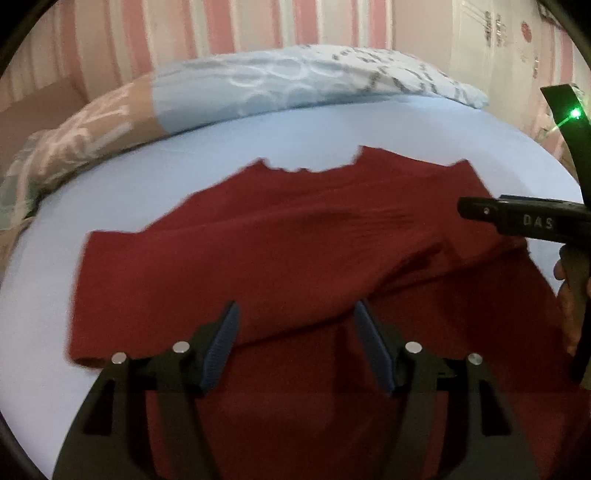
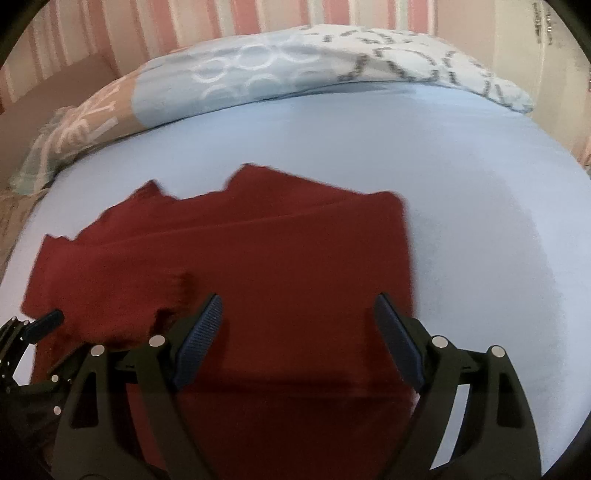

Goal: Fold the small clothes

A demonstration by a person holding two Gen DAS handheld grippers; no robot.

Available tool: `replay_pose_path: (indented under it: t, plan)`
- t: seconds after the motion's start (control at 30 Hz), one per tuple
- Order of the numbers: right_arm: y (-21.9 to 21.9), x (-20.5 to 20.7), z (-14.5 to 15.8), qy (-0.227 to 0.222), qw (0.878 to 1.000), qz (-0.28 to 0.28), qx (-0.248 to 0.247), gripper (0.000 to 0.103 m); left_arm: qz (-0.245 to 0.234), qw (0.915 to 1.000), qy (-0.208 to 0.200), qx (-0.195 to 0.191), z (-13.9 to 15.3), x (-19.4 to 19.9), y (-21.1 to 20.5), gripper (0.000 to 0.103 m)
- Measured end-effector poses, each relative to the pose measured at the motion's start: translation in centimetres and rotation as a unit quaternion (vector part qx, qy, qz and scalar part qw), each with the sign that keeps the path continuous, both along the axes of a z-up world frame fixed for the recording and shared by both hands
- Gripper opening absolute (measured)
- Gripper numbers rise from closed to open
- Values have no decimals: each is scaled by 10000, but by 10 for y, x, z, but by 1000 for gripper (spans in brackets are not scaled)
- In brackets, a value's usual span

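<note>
Red cloth fills the middle of both my wrist views: a dark red garment (image 1: 295,240) lies spread on the pale blue bed sheet (image 1: 258,140), partly folded, with one layer lapped over another and a ragged, uneven far edge. From my right wrist camera the same garment (image 2: 258,251) shows a straight right-hand edge, with bare sheet (image 2: 461,221) beyond it on that side.

My left gripper (image 1: 295,347) points down at the near part of the garment. Its blue ribbed pads (image 1: 221,343) stand apart, and I see cloth lying under the gap but nothing pinched between them. My right gripper (image 2: 299,336) is spread wider still, its pads (image 2: 399,339) clear of the fabric, also pinching nothing; it hovers over the near right portion of the garment.

In the left view I can see the body of the right-hand tool (image 1: 528,218) at the right rim, with a green light (image 1: 574,112) glowing above it and part of a hand (image 1: 569,295) on its grip. A patterned pillow (image 1: 295,77) lies at the far side of the bed, against a wall with pink and white stripes (image 1: 147,33). Both views are somewhat blurred.
</note>
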State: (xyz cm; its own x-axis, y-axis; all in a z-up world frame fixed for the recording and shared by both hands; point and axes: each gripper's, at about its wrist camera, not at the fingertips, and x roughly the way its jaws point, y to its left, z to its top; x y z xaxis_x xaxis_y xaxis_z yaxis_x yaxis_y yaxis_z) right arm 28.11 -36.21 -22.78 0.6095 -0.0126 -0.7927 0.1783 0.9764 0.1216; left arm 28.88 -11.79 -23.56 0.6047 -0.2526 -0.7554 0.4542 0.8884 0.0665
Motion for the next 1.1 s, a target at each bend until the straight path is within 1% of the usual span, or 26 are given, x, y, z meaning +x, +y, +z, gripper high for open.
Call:
replay_pose_path:
  t: [0.1,0.17,0.3,0.43,0.53,0.63,0.67,0.7,0.73,0.8,0.83,0.9,0.97,1.03,1.1]
  plan:
    - [22,6,0,11,9997,225,119,84,309,9994,-112,107,0,8,28,65]
    - [37,11,0,26,9994,327,147,83,548,9984,-44,133,-3,21,47,65]
    - [51,18,3,51,9985,416,354,74,836,9964,-74,76,-1,34,72,65]
    - [52,18,7,4,9983,326,477,74,887,9959,-172,101,-3,40,79,65]
    - [56,23,-2,283,9972,382,572,74,900,9958,-152,49,-4,42,80,65]
    - [62,24,-7,268,9960,455,721,74,896,9959,-117,26,-4,52,76,65]
    - [66,27,-9,283,9952,522,783,72,902,9959,-79,-2,-4,55,76,65]
    - [69,30,-12,323,9940,602,860,62,909,9958,-66,-10,-4,58,75,65]
    - [73,32,-14,357,9929,673,915,56,921,9957,-59,-19,-3,59,75,65]
    - [81,35,-14,255,9925,796,892,34,946,9955,-75,-22,-1,60,75,65]
    - [85,35,-11,178,9926,881,815,27,956,9954,-85,-18,-1,59,76,65]
    - [88,34,-8,109,9932,952,662,21,972,9952,-89,2,1,59,78,65]
    - [83,31,-4,-20,9933,987,607,15,980,9951,-136,31,4,58,80,65]
    - [73,26,4,-202,9943,899,538,14,1001,9948,-191,21,8,57,81,65]
    - [54,18,19,-516,9958,671,336,14,1032,9943,-244,-80,16,56,83,65]
